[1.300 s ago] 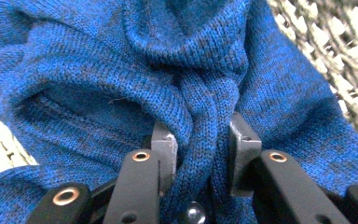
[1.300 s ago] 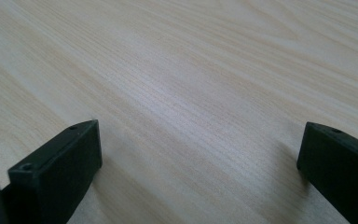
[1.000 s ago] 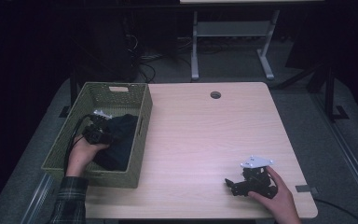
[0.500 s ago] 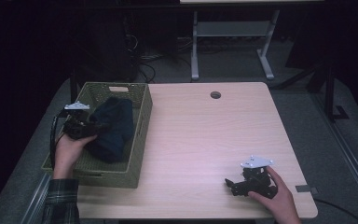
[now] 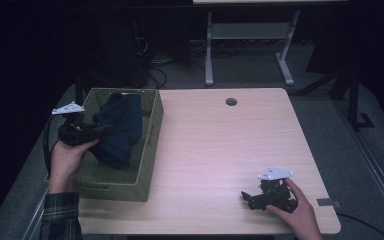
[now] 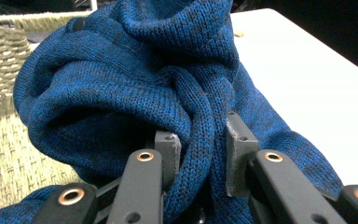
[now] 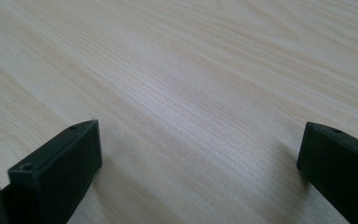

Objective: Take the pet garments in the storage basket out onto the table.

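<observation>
my left gripper [image 6: 199, 144] is squeezed tight on a fat fold of the soft, floppy blue sweater [image 5: 120, 127] hanging over the basket [image 5: 150, 145], while my right gripper [image 7: 198, 154] sits wide open and empty on the table [image 5: 220, 150].

Dim lab: bare table [image 5: 220, 150], cables [image 5: 165, 60]

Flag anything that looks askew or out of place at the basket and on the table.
Nothing is spilled or damaged. The blue knitted sweater is bunched and hangs half out of the woven basket, because the left claw pinches a twisted fold of it. The right claw rests open on the wooden table.
</observation>
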The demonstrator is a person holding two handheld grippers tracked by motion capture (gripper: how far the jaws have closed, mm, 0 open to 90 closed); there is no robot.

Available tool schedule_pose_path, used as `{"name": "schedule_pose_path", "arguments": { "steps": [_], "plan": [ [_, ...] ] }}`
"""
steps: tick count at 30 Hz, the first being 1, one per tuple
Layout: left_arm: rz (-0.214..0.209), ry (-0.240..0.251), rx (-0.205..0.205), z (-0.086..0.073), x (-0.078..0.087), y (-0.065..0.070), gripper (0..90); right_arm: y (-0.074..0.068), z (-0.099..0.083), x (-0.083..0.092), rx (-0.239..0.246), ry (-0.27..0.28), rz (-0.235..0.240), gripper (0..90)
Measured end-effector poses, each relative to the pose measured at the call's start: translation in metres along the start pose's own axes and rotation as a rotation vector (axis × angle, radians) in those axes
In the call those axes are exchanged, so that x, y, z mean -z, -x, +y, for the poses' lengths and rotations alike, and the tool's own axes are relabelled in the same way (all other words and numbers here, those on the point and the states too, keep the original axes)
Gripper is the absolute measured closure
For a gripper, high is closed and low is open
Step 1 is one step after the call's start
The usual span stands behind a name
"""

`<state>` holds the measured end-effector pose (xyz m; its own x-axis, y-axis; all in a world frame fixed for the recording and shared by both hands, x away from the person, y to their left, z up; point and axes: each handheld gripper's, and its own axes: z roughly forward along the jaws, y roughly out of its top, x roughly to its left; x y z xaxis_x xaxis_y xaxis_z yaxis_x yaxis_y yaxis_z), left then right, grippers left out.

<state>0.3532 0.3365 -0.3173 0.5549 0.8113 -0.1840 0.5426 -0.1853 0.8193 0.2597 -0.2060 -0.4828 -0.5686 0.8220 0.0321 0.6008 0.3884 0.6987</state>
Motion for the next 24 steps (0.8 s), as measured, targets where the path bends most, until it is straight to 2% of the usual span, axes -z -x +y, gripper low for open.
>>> {"name": "schedule_pose_path", "arguments": {
  "steps": [10, 24],
  "plan": [
    [-0.043, 0.037, -0.025, 0.011, 0.008, 0.006, 71.6, 0.000, 0.000, 0.000, 0.000, 0.000, 0.000, 0.0],
    [-0.107, 0.077, -0.089, 0.030, 0.008, 0.033, 71.6, 0.000, 0.000, 0.000, 0.001, 0.001, 0.000, 0.0]
  ]
}}
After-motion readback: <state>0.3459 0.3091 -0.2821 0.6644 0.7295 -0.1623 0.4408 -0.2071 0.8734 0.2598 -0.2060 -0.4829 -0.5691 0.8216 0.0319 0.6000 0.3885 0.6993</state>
